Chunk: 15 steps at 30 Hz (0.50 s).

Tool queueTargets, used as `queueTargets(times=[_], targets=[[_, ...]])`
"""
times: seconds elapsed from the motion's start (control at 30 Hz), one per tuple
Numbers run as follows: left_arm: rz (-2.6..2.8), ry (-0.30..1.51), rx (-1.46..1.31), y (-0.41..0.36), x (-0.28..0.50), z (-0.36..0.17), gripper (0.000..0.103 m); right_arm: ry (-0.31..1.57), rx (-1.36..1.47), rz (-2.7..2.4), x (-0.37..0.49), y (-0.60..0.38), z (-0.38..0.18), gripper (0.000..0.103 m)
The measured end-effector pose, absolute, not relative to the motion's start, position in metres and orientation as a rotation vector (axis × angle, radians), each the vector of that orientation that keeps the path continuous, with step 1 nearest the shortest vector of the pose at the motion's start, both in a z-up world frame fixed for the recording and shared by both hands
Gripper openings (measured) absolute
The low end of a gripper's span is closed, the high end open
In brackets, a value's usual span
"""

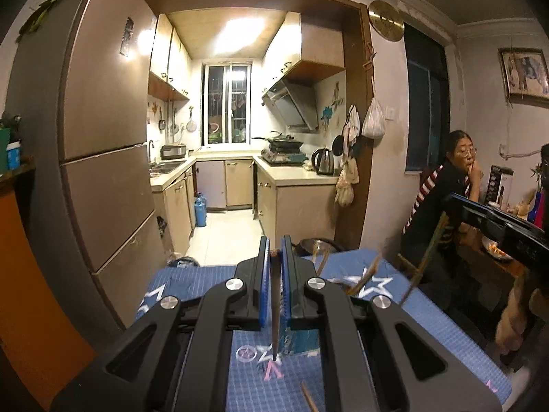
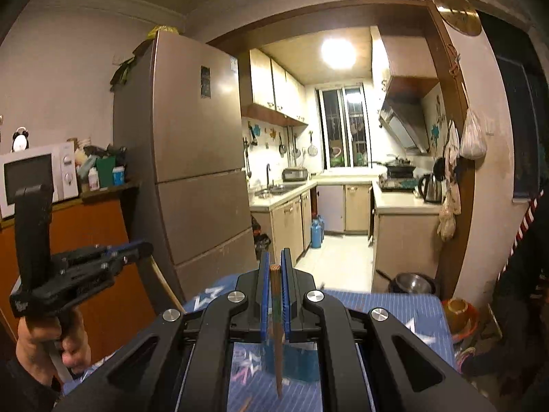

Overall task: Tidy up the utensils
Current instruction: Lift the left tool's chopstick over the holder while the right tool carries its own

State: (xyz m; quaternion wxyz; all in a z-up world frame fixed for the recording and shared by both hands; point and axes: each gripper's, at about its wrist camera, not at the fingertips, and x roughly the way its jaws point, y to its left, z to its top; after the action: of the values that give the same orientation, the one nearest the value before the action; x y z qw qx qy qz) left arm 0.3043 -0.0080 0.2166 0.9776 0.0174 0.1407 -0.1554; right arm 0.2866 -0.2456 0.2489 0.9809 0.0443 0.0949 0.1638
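Claws: L clamps dark chopstick | R clamps brown chopstick | both above blue tablecloth

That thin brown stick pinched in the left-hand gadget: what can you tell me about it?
The chopstick looks like dark brown wood, slim, tapering to a point. It hangs roughly upright, its blunt end clamped between the blue pads of the left gripper, its tip down over the blue starred tablecloth. Whether the tip touches the cloth cannot be told.
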Motion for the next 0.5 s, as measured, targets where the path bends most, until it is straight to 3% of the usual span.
queueTargets(times=[0.23, 0.5], targets=[[-0.343, 0.251, 0.013, -0.023, 0.342, 0.243, 0.005, 0.154, 0.068, 0.306, 0.337, -0.247, 0.286, 0.008], [-0.348, 0.275, -0.011, -0.037, 0.388, 0.236, 0.005, 0.185, 0.094, 0.285, 0.391, -0.255, 0.276, 0.008]])
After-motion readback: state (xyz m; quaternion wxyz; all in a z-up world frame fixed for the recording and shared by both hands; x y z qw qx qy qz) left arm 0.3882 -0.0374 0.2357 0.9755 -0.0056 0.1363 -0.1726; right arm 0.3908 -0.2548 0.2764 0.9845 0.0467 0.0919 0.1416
